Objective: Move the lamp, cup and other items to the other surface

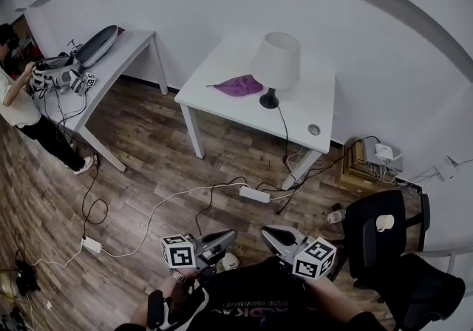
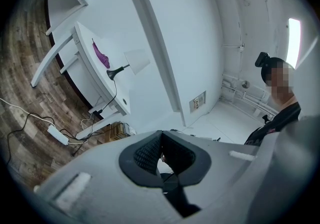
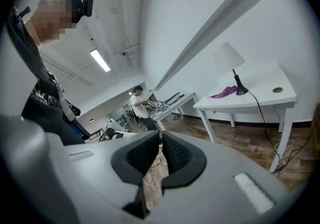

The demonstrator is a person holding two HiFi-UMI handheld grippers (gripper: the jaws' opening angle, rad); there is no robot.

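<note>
A lamp (image 1: 276, 63) with a white shade and black base stands on the white table (image 1: 222, 104) across the room. A purple cloth (image 1: 238, 86) lies beside it. A white cup (image 1: 384, 222) sits on the black chair (image 1: 369, 248) at the right. Both grippers are held low near my body, far from the table. My left gripper (image 1: 229, 238) is shut and empty. My right gripper (image 1: 269, 233) has its jaws a narrow slit apart with nothing between them. The left gripper view shows the lamp (image 2: 136, 61) and cloth (image 2: 101, 55) beyond the left gripper (image 2: 161, 139). Past the right gripper (image 3: 161, 138) the lamp (image 3: 229, 59) also shows.
A second white table (image 1: 129, 49) stands at the far left, where a person (image 1: 18, 104) handles other grippers. A power strip (image 1: 255, 194) and cables lie on the wooden floor between me and the lamp table. A wooden box (image 1: 366, 163) and a bottle (image 1: 336, 215) sit near the chair.
</note>
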